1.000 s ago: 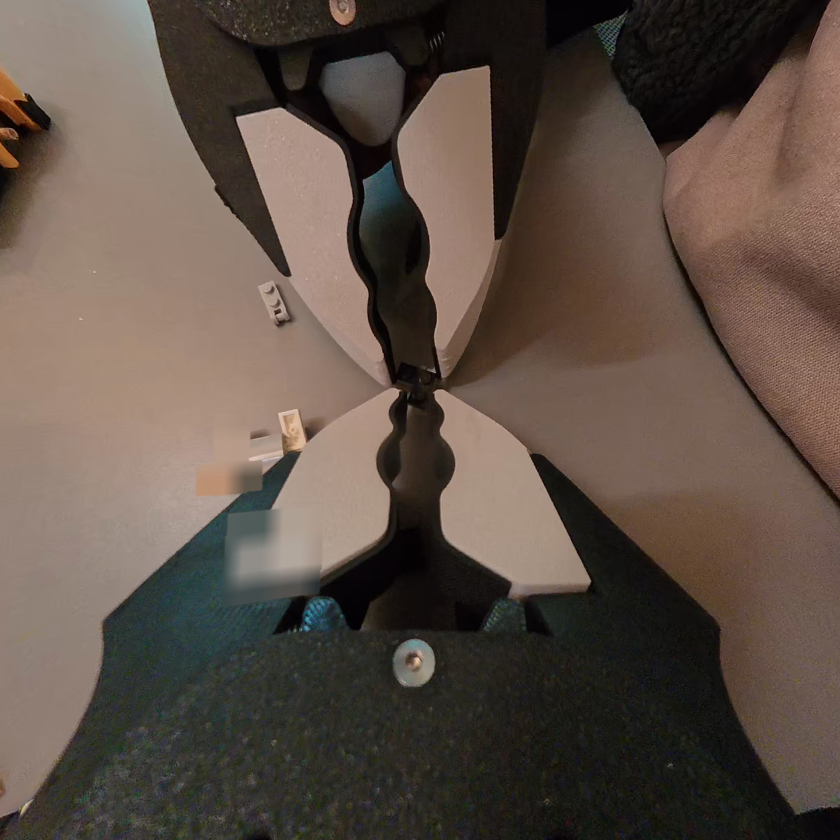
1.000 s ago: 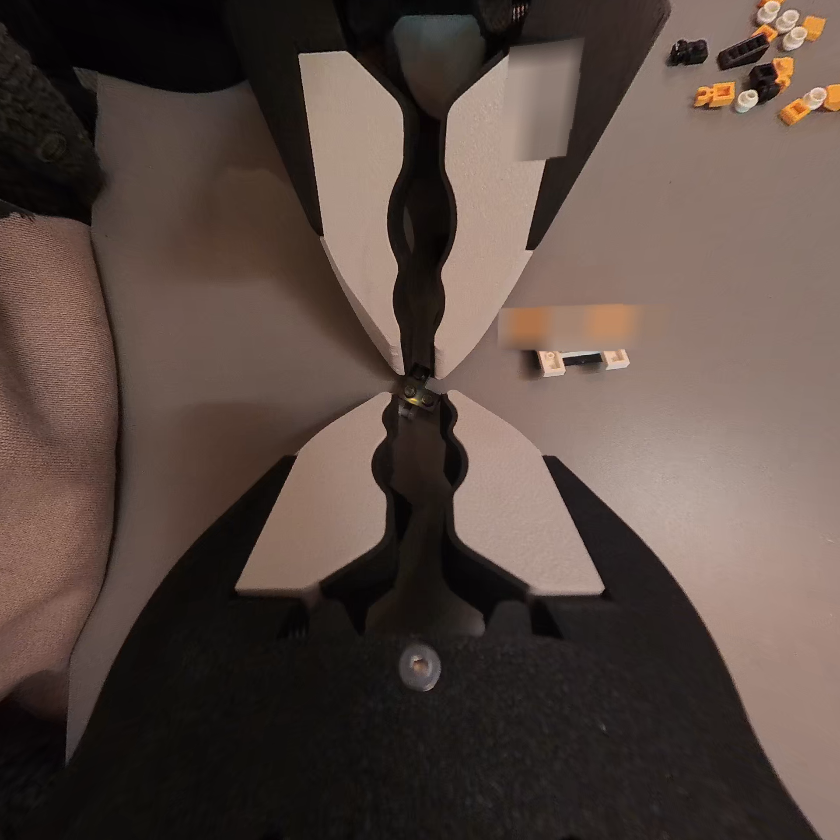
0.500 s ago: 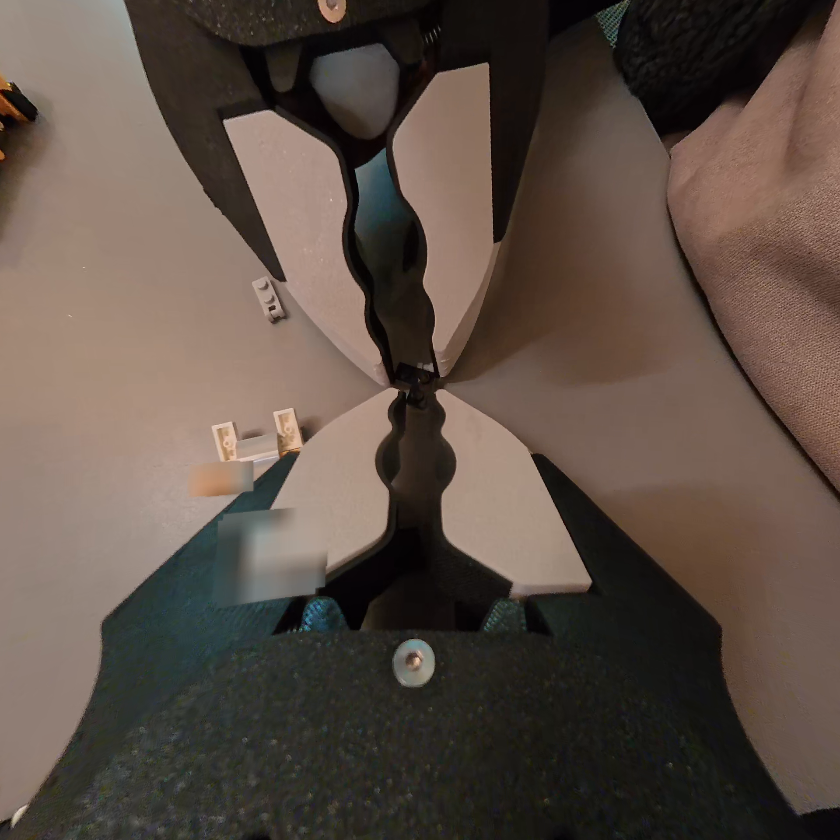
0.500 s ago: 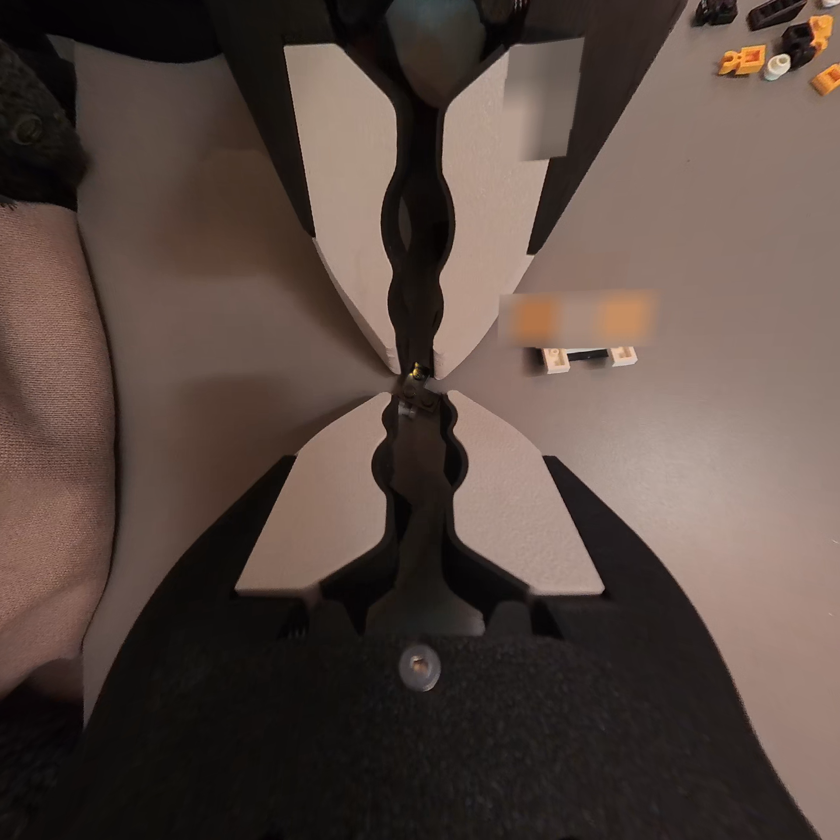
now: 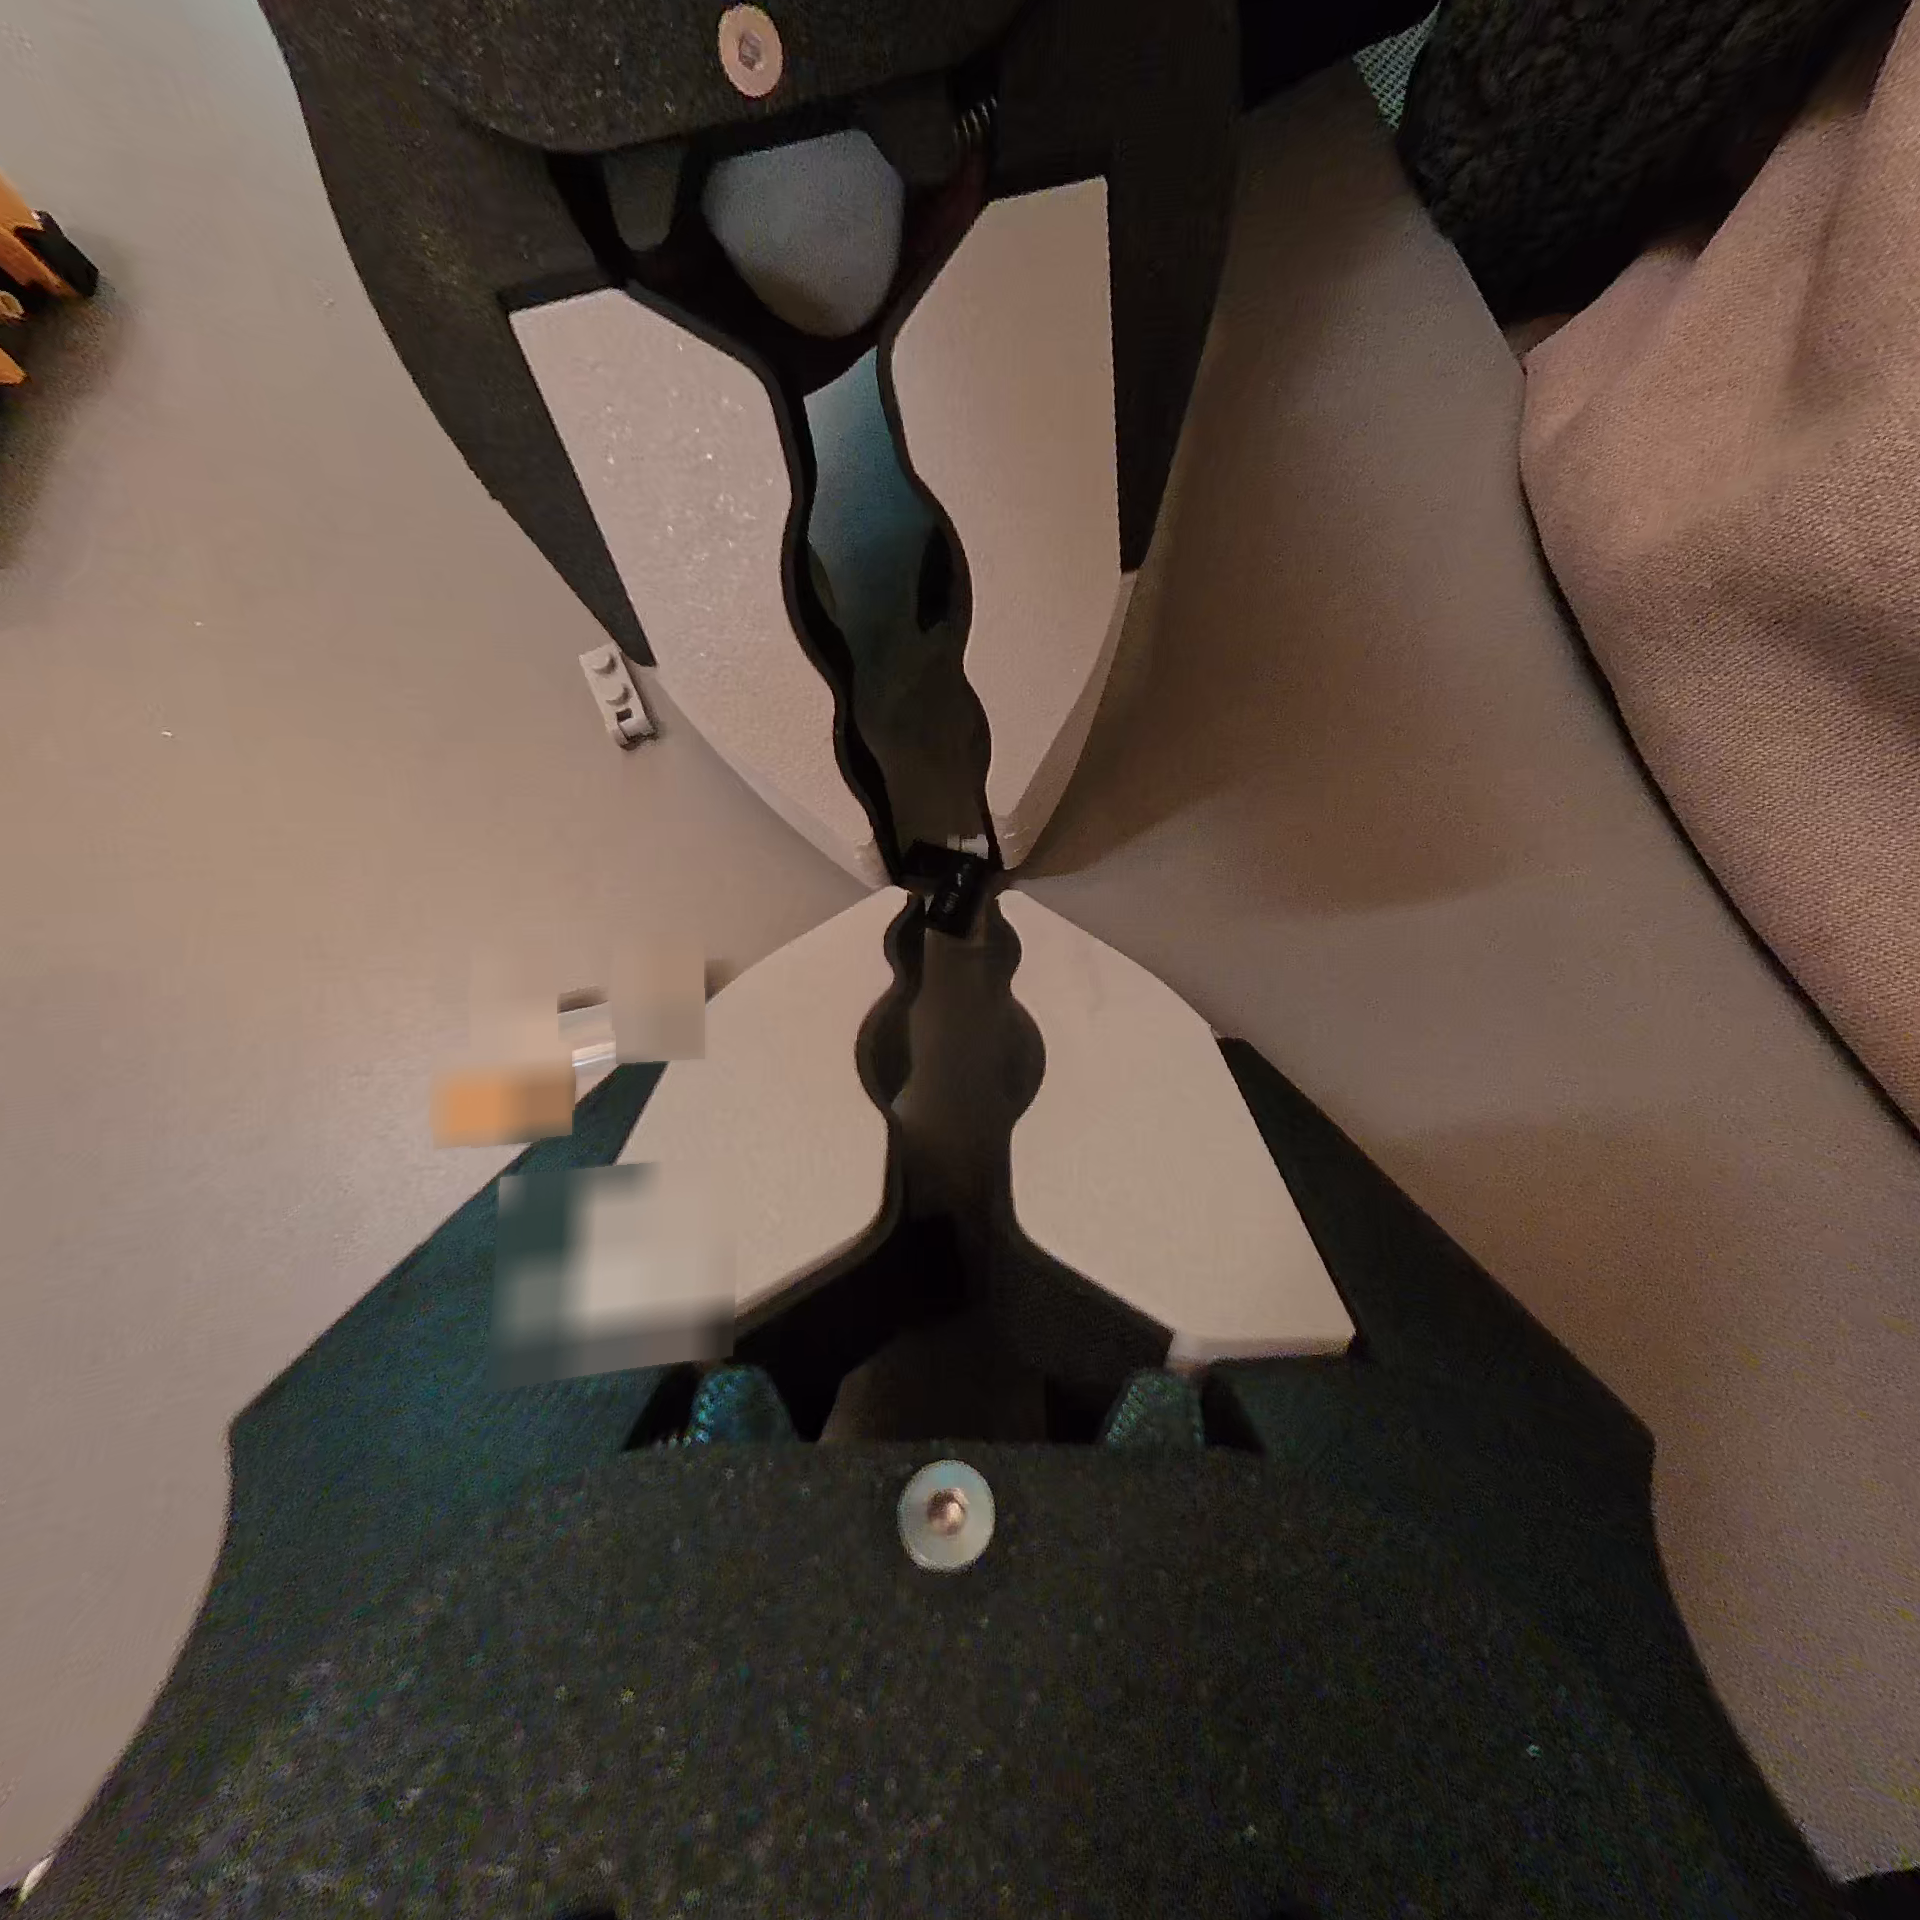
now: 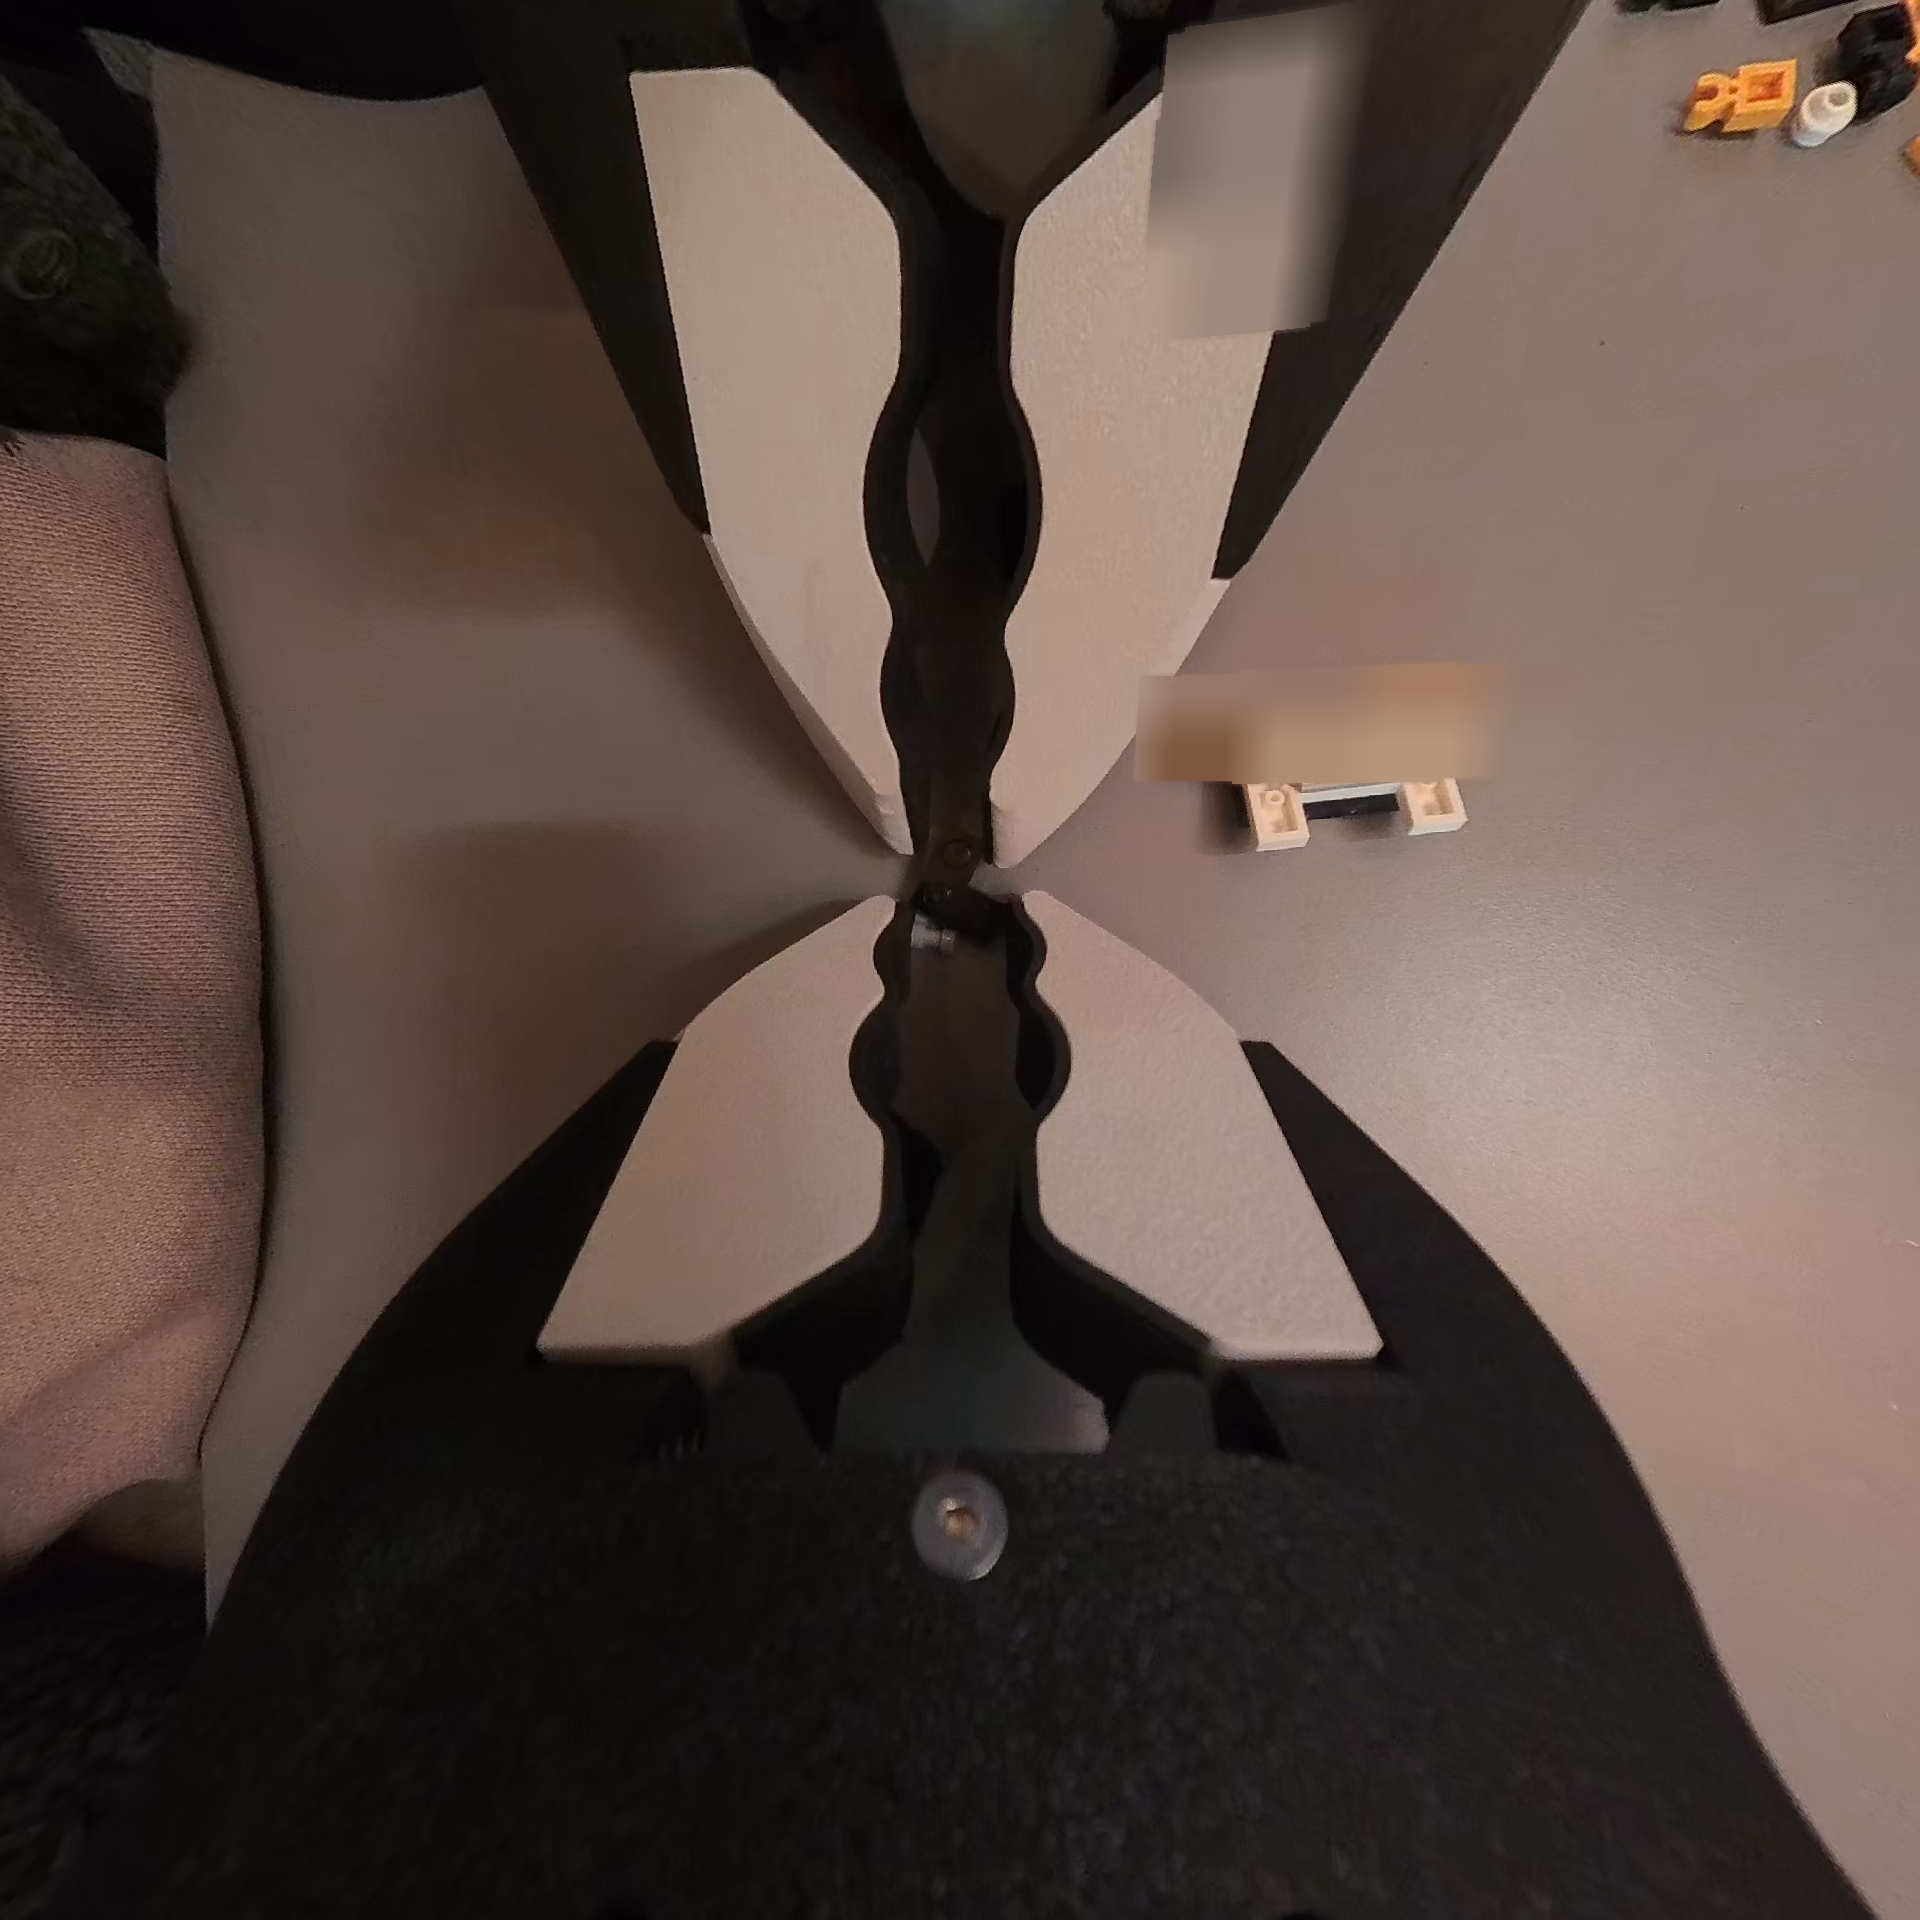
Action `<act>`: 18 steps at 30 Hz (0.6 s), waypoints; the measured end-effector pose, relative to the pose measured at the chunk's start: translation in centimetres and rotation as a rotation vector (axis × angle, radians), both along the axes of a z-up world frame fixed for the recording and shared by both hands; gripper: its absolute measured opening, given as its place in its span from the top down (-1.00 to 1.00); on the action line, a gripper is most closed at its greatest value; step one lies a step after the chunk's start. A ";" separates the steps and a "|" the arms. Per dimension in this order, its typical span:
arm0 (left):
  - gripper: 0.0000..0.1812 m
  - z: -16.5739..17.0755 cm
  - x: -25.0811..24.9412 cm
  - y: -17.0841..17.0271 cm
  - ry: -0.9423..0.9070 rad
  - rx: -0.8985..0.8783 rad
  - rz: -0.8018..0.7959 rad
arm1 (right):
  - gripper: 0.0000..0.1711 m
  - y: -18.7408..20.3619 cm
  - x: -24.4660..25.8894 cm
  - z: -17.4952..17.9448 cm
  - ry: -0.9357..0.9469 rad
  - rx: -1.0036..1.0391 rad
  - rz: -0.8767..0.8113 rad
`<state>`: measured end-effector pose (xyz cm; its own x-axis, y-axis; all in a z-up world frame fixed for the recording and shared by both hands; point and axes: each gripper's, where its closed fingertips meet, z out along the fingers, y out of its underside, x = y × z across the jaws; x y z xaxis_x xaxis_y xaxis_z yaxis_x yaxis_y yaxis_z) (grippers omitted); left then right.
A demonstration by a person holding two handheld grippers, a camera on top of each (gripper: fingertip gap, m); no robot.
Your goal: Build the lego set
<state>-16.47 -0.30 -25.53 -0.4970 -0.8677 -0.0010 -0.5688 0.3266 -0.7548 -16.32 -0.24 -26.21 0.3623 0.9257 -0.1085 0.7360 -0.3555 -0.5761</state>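
My two grippers meet tip to tip above the grey table [image 5: 260,831]. In the left wrist view my left gripper [image 5: 951,912] is shut on a small black lego piece [image 5: 948,885], which touches the right gripper's tips above it. In the right wrist view my right gripper [image 6: 956,906] is shut on a small dark piece with a grey stud [image 6: 935,935]. It presses against the dark piece [image 6: 953,852] in the left gripper's tips. How the two pieces join is hidden by the fingers.
A small white and grey lego assembly [image 6: 1351,810] lies on the table to the right, also in the left wrist view [image 5: 587,1023]. A small grey plate [image 5: 620,696] lies apart. Loose orange, white and black pieces [image 6: 1756,104] sit far right. A person's beige clothing [image 6: 94,935] borders the table. My two grippers' fingertips are within a few centimetres of each other.
Both grippers stay shut and tip to tip. The right wrist view has drifted, so the loose pieces have slid toward its top edge. The held pieces look pressed closer together.
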 end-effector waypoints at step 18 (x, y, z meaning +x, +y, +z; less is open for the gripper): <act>0.91 -0.1 -0.1 -0.1 0.009 -0.002 -0.003 | 0.79 -0.1 0.0 0.0 -0.003 0.004 0.007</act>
<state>-16.56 -0.37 -25.66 -0.4994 -0.8663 0.0057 -0.5749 0.3264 -0.7503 -16.35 -0.34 -26.20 0.3563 0.9286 -0.1035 0.7400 -0.3480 -0.5756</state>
